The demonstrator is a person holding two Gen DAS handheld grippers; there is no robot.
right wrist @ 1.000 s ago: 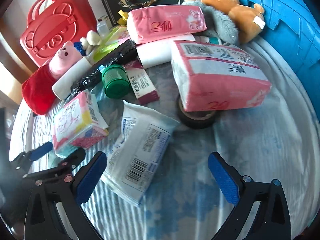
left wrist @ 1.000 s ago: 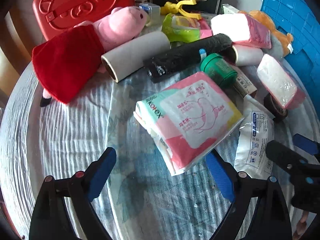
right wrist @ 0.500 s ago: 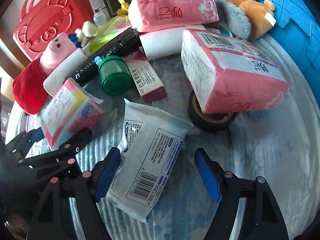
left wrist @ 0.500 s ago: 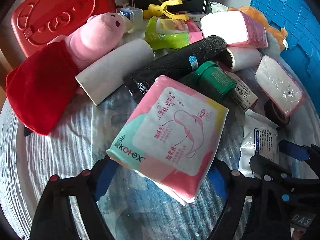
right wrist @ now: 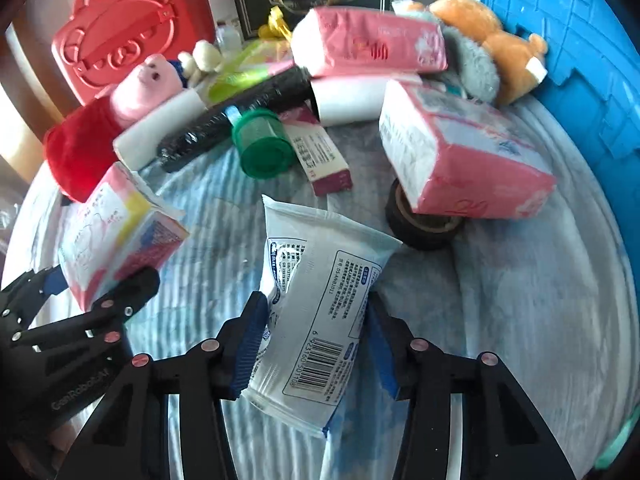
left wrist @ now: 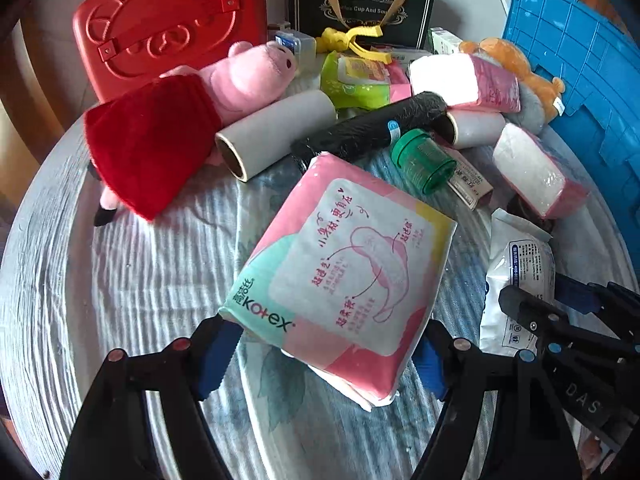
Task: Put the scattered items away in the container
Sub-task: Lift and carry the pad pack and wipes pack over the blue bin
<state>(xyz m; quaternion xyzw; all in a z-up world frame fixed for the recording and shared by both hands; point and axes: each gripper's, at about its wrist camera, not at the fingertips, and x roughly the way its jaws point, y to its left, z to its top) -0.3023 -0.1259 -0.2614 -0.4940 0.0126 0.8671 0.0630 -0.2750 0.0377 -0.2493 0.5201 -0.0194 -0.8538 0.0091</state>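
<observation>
Blue plastic crate (left wrist: 580, 64) far right; my left claw (left wrist: 324, 354) clamps pink Kotex pad pack (left wrist: 344, 280), my right claw (right wrist: 312, 344) clamps white wipes pouch (right wrist: 316, 300) lengthwise.

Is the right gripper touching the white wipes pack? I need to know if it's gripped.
Touching. The right wrist view shows the right gripper with both blue pads pressed against the sides of the white wipes pack.
</observation>
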